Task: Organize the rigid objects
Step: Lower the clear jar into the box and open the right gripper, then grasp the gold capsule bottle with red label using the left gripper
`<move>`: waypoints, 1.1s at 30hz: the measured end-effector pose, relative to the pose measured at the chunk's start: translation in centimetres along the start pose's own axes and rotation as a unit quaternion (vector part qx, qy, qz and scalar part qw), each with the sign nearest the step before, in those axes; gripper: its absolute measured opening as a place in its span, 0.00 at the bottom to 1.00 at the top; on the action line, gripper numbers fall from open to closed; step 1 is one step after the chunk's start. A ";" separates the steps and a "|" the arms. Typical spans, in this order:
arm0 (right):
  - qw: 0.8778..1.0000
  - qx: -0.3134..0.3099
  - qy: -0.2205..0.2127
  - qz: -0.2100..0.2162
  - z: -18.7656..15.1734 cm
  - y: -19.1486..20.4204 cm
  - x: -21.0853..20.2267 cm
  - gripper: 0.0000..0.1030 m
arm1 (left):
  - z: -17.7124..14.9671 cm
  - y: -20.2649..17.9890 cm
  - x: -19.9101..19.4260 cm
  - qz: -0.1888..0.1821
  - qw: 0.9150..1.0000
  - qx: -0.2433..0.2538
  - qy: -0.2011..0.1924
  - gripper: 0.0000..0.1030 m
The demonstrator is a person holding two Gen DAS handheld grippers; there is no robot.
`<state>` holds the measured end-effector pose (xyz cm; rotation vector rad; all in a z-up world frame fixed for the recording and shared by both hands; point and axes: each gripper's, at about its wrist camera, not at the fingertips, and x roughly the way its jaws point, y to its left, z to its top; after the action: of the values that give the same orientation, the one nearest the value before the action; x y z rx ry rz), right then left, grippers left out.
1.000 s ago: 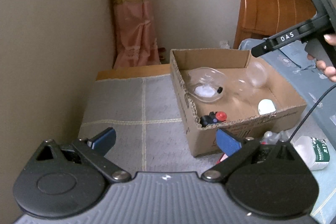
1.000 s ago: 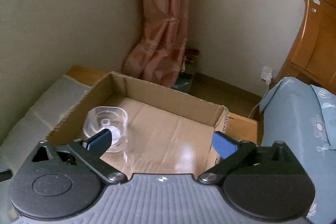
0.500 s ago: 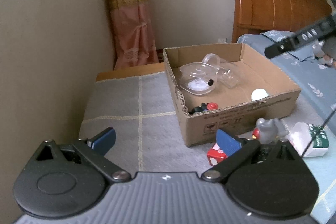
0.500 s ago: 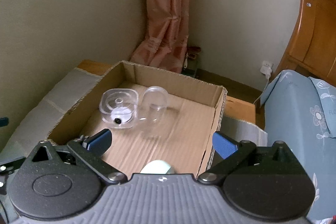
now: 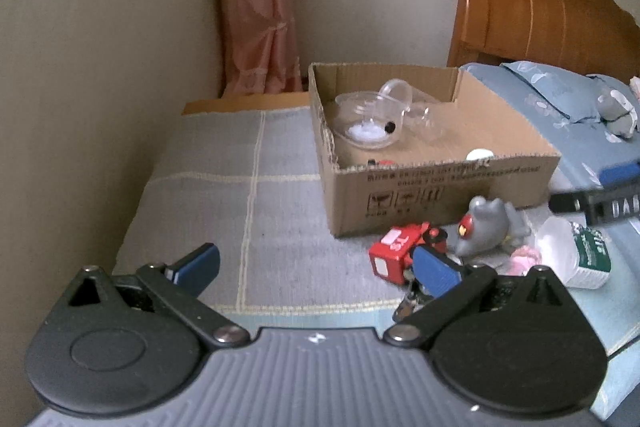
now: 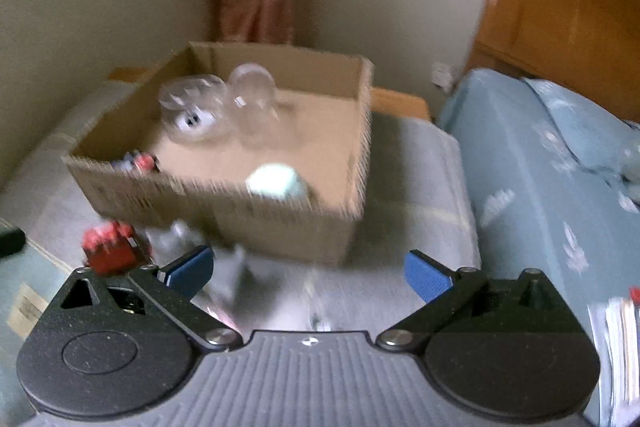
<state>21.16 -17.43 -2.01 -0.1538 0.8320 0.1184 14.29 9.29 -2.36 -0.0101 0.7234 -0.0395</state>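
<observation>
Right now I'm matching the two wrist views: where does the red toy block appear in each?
Left wrist: the red toy block lies right of centre, just in front of the cardboard box.
Right wrist: blurred, lower left, before the box's near wall.
Shared landmark: the cardboard box.

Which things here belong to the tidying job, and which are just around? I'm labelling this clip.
Job:
cardboard box
clear containers
red toy
grey figurine
white bottle

Just around:
blue pillow
headboard
curtain
</observation>
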 end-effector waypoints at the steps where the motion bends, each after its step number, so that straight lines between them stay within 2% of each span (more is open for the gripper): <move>1: 1.000 0.005 0.003 -0.006 -0.7 0.0 0.0 1.00 | -0.1 0.0 0.1 -0.002 1.000 -0.001 0.002 0.99; 5: 0.999 0.036 0.001 -0.023 -3.1 0.0 -0.1 1.00 | -0.4 -0.3 0.5 -0.003 1.000 0.003 0.008 0.99; 10: 0.998 0.051 -0.031 -0.037 -4.6 0.1 -1.3 1.00 | -0.4 -1.2 0.5 -0.023 1.000 0.007 0.007 0.99; 13: 0.998 0.032 -0.039 -0.027 -5.3 0.4 -1.8 1.00 | -0.1 -2.2 0.7 -0.048 0.999 0.013 0.007 0.99; 17: 0.998 0.000 -0.050 -0.033 -6.3 1.2 -1.9 1.00 | 0.4 -4.4 1.3 -0.076 0.997 0.031 0.011 0.99; 22: 0.998 -0.013 -0.060 -0.025 -7.6 1.1 -2.4 1.00 | 0.6 -7.7 2.3 -0.092 0.993 0.069 0.017 0.99; 29: 0.998 0.007 -0.066 -0.020 -8.3 -0.3 -3.0 1.00 | 0.4 -10.8 4.5 -0.082 0.991 0.098 0.038 0.99; 33: 0.997 0.013 -0.070 -0.017 -8.5 -0.9 -3.3 1.00 | -0.4 -11.7 5.1 -0.053 0.991 0.114 0.054 0.99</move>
<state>12.94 -20.02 -5.09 -0.1331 0.6909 0.0856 17.52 -2.57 -5.76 0.1735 0.8227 -0.2251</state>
